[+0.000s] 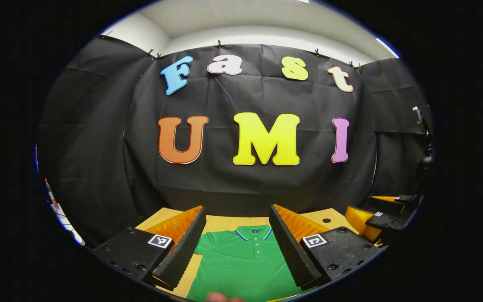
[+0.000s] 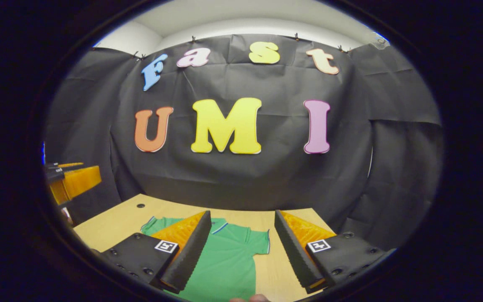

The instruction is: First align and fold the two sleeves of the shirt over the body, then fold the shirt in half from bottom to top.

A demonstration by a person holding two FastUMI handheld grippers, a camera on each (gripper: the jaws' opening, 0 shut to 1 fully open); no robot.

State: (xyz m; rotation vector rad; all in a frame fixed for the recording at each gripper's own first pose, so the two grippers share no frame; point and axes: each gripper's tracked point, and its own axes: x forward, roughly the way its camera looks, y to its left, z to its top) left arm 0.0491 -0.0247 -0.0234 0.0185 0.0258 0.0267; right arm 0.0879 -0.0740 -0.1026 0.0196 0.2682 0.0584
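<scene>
Left gripper (image 1: 237,247) has its fingers spread wide with nothing between them, hovering above the green polo shirt (image 1: 243,264) at the bottom centre of the left gripper view. The collar with its blue trim and the button placket sit right in the gap between the two fingers, and the shirt lies flat on the wooden table (image 1: 220,223). A bit of someone's fingertip (image 1: 218,297) pokes in at the very bottom edge. Over at the lower right of that view you can see the other gripper (image 1: 386,212), fingers too cut off to judge from here.

Right gripper (image 2: 241,247) is the same story: fingers wide apart, holding nothing. In the right gripper view the polo shirt (image 2: 229,260) sits lower centre, mostly behind the left-hand finger, with one short sleeve (image 2: 258,242) spread out toward the gap. Bare table (image 2: 111,226) shows at lower left, with a small dark hole (image 2: 141,205) in it.
</scene>
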